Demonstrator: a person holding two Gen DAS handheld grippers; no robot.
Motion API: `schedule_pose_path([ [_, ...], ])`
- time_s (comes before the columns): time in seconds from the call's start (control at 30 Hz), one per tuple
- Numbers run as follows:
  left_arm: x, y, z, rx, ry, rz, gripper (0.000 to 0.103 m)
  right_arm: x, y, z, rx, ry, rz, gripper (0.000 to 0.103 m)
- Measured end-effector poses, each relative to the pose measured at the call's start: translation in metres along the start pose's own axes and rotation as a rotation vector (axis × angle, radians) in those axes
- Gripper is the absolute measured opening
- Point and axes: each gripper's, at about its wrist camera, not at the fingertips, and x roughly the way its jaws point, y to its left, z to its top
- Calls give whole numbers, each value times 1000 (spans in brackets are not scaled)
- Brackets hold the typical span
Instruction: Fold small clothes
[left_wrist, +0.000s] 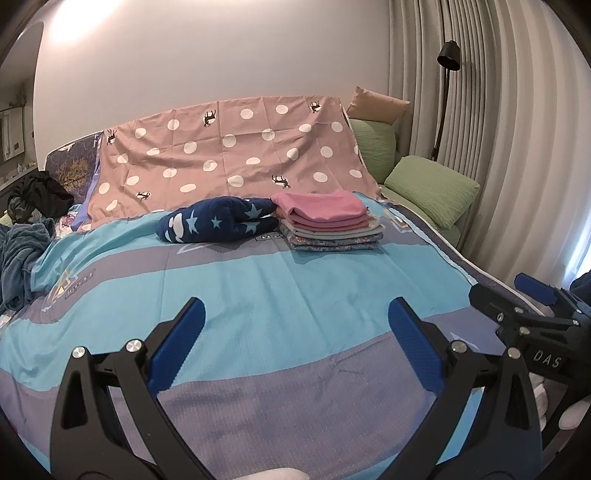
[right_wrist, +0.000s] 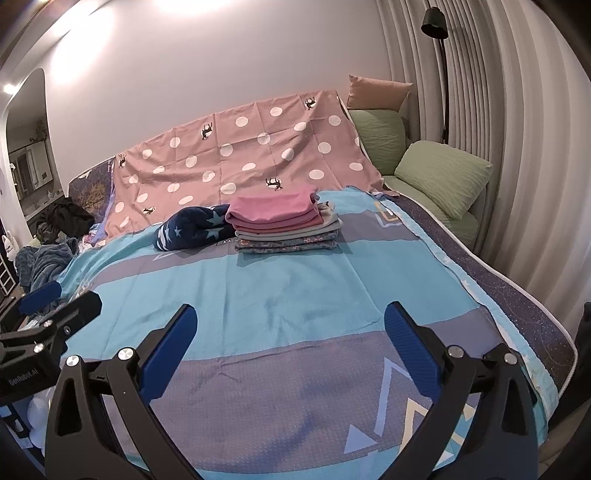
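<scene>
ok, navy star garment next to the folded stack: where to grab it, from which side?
Judging by its pose, take the navy star garment at its rounded near-left end, coming in from the front with the open left gripper. Its right end touches the folded stack, so a grip there risks disturbing the pile.

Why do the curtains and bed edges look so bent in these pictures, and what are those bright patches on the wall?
Left wrist view: the fisheye lens bows the curtains and rounds the corners black; lamp glare whitens the wall at upper left. Right wrist view: same bending, glare along the top of the wall, soft shadows under the folded stack; both open grippers, left gripper and right gripper, look sharp.
</scene>
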Motion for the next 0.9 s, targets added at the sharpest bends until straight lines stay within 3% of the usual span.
schedule_pose_path([
  [0.9, 8, 3, -9, -6, 20, -1, 101, 4, 3, 0, -2, 2, -8, 101],
])
